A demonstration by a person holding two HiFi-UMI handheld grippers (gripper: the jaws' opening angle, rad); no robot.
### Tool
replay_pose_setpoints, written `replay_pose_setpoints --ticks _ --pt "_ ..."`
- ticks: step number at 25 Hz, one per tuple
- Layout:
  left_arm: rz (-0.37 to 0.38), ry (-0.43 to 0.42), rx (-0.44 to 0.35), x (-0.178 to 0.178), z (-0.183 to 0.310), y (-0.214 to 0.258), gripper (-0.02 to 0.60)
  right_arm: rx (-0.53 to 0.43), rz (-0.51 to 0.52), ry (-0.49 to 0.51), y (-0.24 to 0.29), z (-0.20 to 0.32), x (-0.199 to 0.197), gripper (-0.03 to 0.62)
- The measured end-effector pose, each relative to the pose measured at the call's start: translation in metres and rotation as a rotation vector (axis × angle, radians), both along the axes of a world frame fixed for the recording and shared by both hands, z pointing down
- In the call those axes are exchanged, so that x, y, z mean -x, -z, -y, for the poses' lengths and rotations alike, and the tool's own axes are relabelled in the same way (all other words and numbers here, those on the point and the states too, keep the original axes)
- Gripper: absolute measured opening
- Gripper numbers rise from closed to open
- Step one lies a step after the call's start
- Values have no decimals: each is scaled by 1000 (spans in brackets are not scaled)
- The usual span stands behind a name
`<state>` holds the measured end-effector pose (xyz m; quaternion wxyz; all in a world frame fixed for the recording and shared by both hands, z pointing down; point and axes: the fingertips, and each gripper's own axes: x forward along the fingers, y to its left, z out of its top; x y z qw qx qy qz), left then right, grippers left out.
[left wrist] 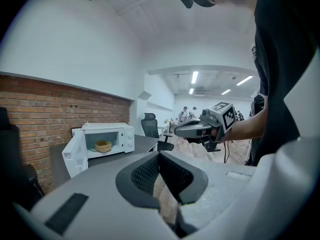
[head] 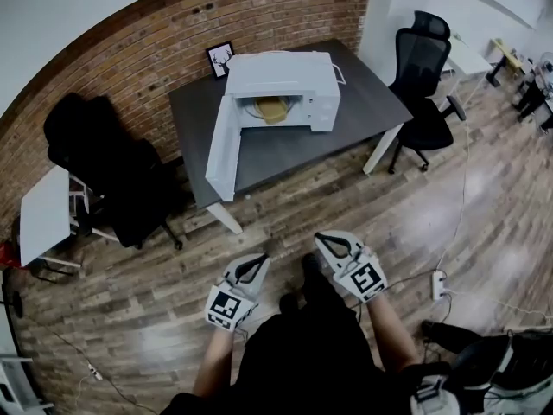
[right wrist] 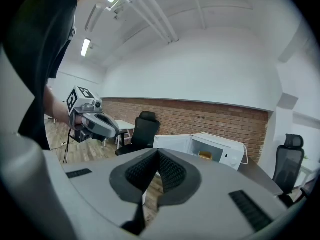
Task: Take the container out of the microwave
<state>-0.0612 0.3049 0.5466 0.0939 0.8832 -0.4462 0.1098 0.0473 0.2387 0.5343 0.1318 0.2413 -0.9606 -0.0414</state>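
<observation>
**Head view.** The white microwave (head: 281, 89) is being observed on a dark table (head: 363, 102) against a brick wall (head: 173, 24). Its door (head: 222, 150) is standing swung wide to the left. The tan container (head: 271, 108) is being seen inside the cavity, on its floor. The left gripper (head: 257, 261) and right gripper (head: 323, 239) are being held low in front of the person, over the wood floor and well apart from the table. Removal is judged not yet begun.

**Left gripper view.** The left gripper's tongs (left wrist: 160, 156) are being shown pressed together at the tips, with nothing between them. The microwave and the container in its open cavity are being seen far ahead to the left. The right gripper is being held level alongside.

**Right gripper view.** The right gripper's tongs (right wrist: 159, 153) are likewise being shown closed tip to tip, empty. The container is appearing as a small shallow tub behind the open door.

**Handling assessment.** The container is being judged light and thin-walled, so likely to flex under a hard squeeze. Contents cannot be made out. A hold on the near rim, one jaw inside and one outside, is being recommended, with a level withdrawal.
</observation>
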Motion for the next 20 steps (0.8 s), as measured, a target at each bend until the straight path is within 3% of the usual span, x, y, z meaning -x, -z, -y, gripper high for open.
replay_pose_setpoints --ticks 8,20 --pt "6 -9 24 -3 26 -6 3 19 -3 -9 -16 21 0 -3" --pt "2 31 22 3 77 -2 3 41 -30 62 -22 72 21 -3"
